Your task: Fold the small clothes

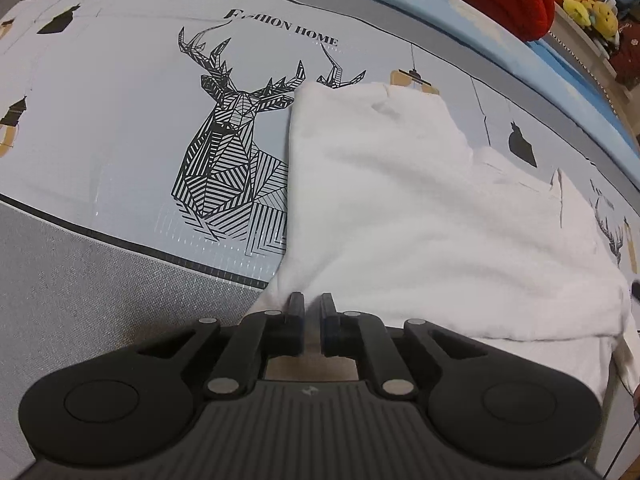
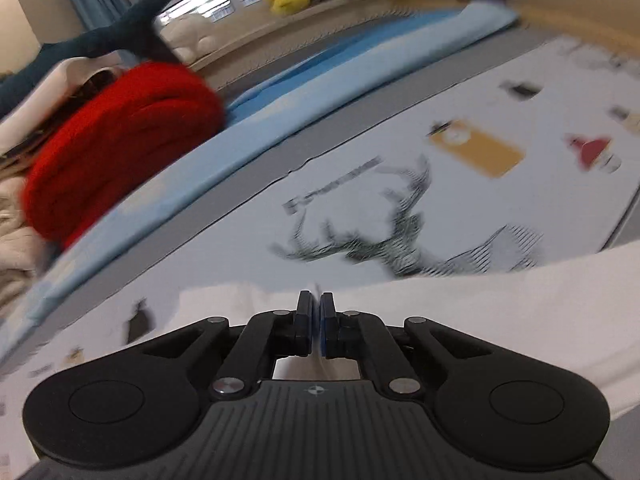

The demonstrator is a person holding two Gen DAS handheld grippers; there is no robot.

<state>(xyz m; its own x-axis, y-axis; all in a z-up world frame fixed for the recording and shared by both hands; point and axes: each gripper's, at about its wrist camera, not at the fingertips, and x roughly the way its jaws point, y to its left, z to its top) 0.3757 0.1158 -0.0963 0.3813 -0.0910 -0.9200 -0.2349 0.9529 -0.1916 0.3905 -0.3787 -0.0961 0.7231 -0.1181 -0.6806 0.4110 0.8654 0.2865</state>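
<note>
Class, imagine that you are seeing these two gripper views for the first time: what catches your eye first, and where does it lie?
The white garment stands out first, spread over the middle and right of the printed mat, with the left gripper shut on its near edge. Beside it, to the left, is the big black striped deer print. In the right wrist view a red knitted bundle glows at the far left.

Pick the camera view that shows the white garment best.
The left wrist view: the white garment lies sharp and nearly whole on the deer-print sheet. The right wrist view shows only a blurred strip of it.
</note>
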